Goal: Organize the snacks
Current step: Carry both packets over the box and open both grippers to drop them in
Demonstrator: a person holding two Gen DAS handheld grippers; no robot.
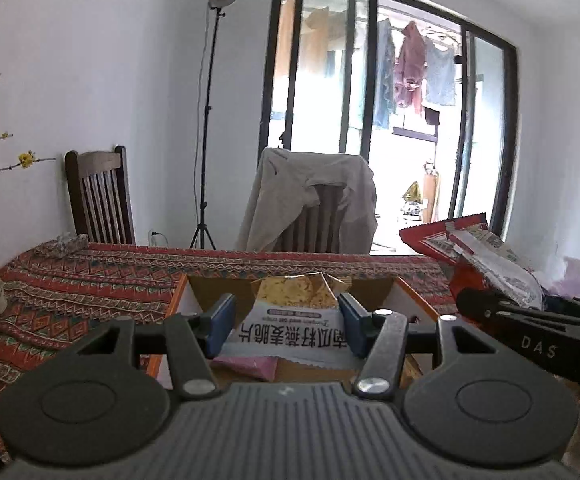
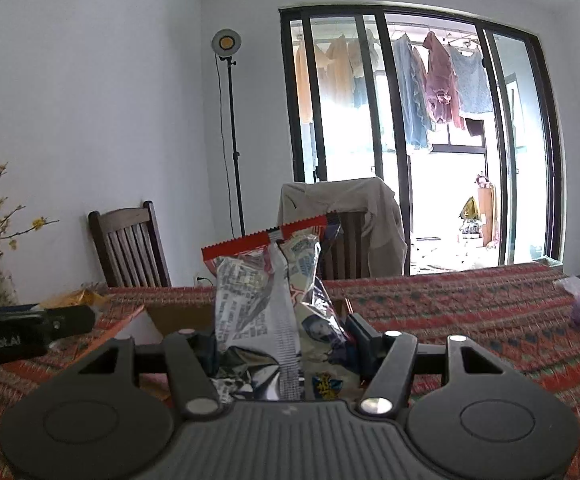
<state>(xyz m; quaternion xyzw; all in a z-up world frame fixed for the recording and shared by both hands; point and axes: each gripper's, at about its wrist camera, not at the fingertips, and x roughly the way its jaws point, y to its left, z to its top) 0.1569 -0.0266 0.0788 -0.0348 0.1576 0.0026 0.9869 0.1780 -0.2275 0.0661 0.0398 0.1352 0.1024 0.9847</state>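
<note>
the left claw (image 1: 284, 326) is clamped shut on a white and yellow foil snack packet with black printed characters (image 1: 290, 320); both blue pads (image 1: 222, 322) press its sides. the packet hangs above an open cardboard box with orange and white walls (image 1: 413, 300), which stands on the counter covered by a red patterned cloth (image 1: 90, 280), near the counter's near edge. a pink flat packet (image 1: 250, 366) lies inside the box under the held packet.

the right claw (image 2: 282, 344) grips a crumpled silver and white foil snack bag with a red serrated top seal (image 2: 266, 280); the bag stands upright between the fingers, its seal uppermost. in the left wrist view this bag (image 1: 473, 248) and the right claw (image 1: 529, 320) appear just beside the box, toward the counter's right edge.

a floral ceramic vase with yellow blossom twigs (image 2: 0, 280) stands at the counter's left edge. two dark wooden chairs stand beyond the far edge.
</note>
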